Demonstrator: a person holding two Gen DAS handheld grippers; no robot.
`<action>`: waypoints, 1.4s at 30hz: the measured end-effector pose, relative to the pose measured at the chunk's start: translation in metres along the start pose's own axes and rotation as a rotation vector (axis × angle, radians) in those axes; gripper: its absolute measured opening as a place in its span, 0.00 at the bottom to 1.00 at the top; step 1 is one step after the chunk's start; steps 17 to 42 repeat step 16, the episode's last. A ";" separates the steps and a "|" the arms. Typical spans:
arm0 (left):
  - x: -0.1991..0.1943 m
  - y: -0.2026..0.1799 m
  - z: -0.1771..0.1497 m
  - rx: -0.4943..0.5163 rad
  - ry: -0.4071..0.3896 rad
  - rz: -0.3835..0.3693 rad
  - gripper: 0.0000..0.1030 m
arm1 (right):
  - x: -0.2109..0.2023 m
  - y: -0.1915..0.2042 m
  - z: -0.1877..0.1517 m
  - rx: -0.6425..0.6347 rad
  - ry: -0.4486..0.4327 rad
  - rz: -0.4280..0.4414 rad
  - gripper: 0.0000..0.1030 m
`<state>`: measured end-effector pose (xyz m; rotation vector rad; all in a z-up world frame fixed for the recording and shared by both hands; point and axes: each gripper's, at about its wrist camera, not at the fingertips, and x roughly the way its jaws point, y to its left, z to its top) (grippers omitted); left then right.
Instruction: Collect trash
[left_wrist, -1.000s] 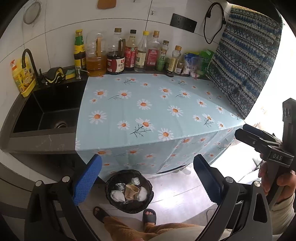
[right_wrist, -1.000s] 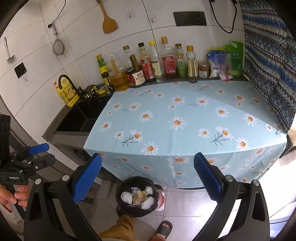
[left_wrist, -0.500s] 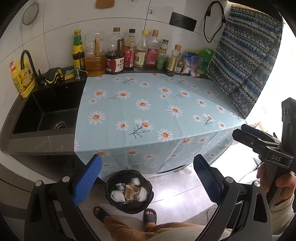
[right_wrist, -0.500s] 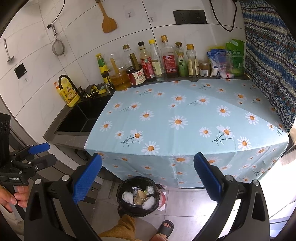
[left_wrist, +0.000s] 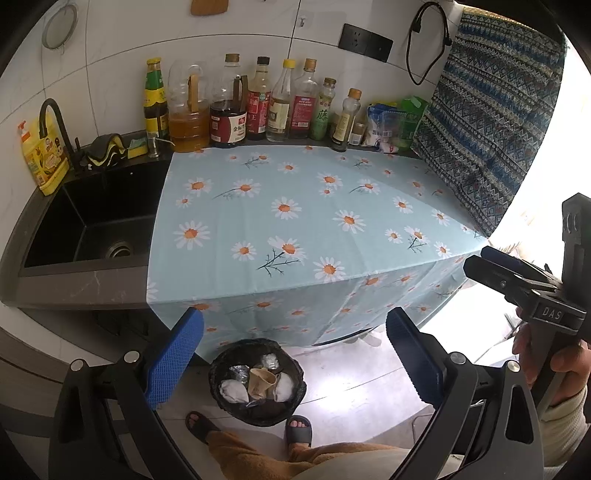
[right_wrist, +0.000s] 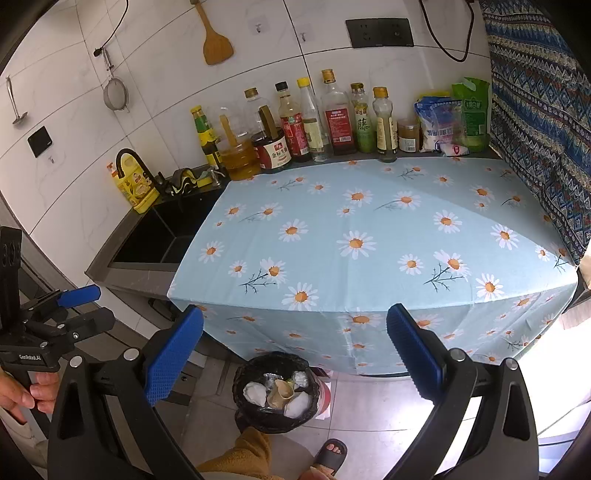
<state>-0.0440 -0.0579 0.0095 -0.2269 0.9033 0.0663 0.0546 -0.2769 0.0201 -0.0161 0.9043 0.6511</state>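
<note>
Over the last second almost nothing has changed. Both views have drifted only slightly, and the trash bin (left_wrist: 218, 369) has the same load in it. The left gripper (left_wrist: 293, 325) hangs over the near edge of the bench (left_wrist: 295, 221), its blue-padded jaws spread wide with nothing between them. The right gripper (right_wrist: 295, 321) is held the same way, wide open and empty. No trash shows on the daisy-print cloth (right_wrist: 369, 229), so the collecting looks done or nearly so. The stillness reads as a finishing pause, or a last check for stray pieces.

All the trash in view is in the bin, which is lined with a black bag and stands on the floor against the near face of the bench, just in front of the person's two sandalled feet.

Counted in the bin:
- one crumpled brown paper cup (left_wrist: 260, 380) in the middle
- three white paper wads, two larger ones left (left_wrist: 232, 390) and right (left_wrist: 283, 386) of the cup, and a smaller one at the far side (left_wrist: 270, 360)
- one shiny crumpled scrap (left_wrist: 240, 371), foil or clear film, I cannot tell which

Along the far wall stand eight condiment bottles (right_wrist: 336, 118) by my count, then one small jar (right_wrist: 408, 138) and two bags (right_wrist: 439, 122) at the right end. At the left there is one black sink (left_wrist: 99, 221) and one yellow dish-soap bottle (left_wrist: 42, 158). None of these looks like trash.
</note>
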 end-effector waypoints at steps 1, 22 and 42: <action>0.000 0.000 0.000 0.000 0.001 -0.003 0.93 | 0.000 0.000 -0.001 0.001 0.000 0.000 0.96; -0.005 -0.002 -0.002 -0.012 -0.004 0.003 0.93 | 0.000 0.002 -0.003 -0.002 0.000 0.003 0.96; -0.005 -0.002 -0.002 -0.012 -0.004 0.003 0.93 | 0.000 0.002 -0.003 -0.002 0.000 0.003 0.96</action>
